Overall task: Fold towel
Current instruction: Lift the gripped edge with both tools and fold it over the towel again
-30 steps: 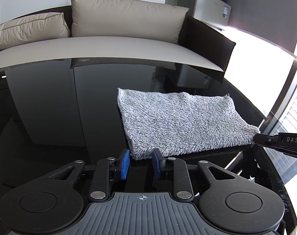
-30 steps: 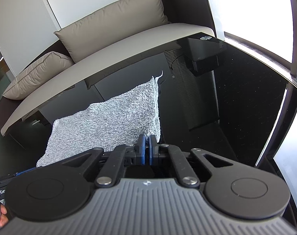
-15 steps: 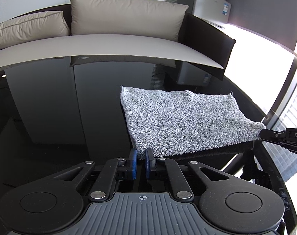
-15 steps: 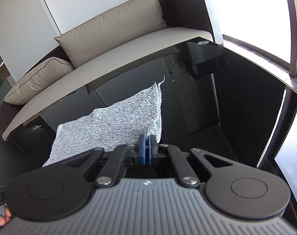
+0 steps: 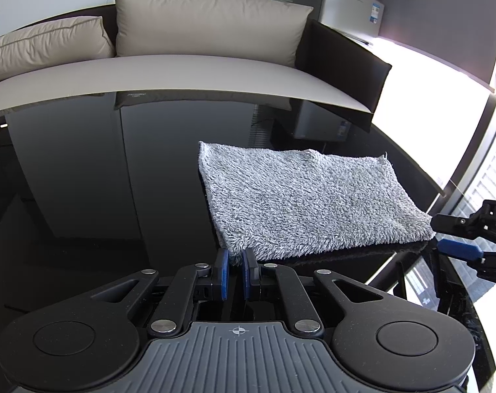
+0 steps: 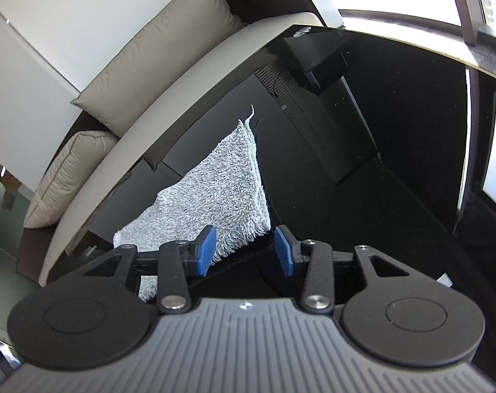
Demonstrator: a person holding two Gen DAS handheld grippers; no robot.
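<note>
A grey fluffy towel (image 5: 307, 196) lies folded in two layers on the glossy black table (image 5: 84, 180). My left gripper (image 5: 235, 270) sits at the towel's near left corner, its blue pads narrowly apart with the corner's fringe at their tips; it is open. My right gripper (image 6: 244, 250) is open wide just before the towel's (image 6: 215, 196) near right corner, which lies free between the pads. The right gripper also shows in the left wrist view (image 5: 457, 239), beside the towel's right edge.
A sofa with beige cushions (image 5: 208, 26) stands behind the table. A grey appliance (image 5: 349, 3) sits at the back right. Bright windows lie to the right. The table's right edge (image 5: 444, 193) runs close to the towel.
My right gripper was shut on the towel's right corner and has opened wide, tilting. My left gripper narrowed near the left corner, then parted slightly. The towel has settled flat.
</note>
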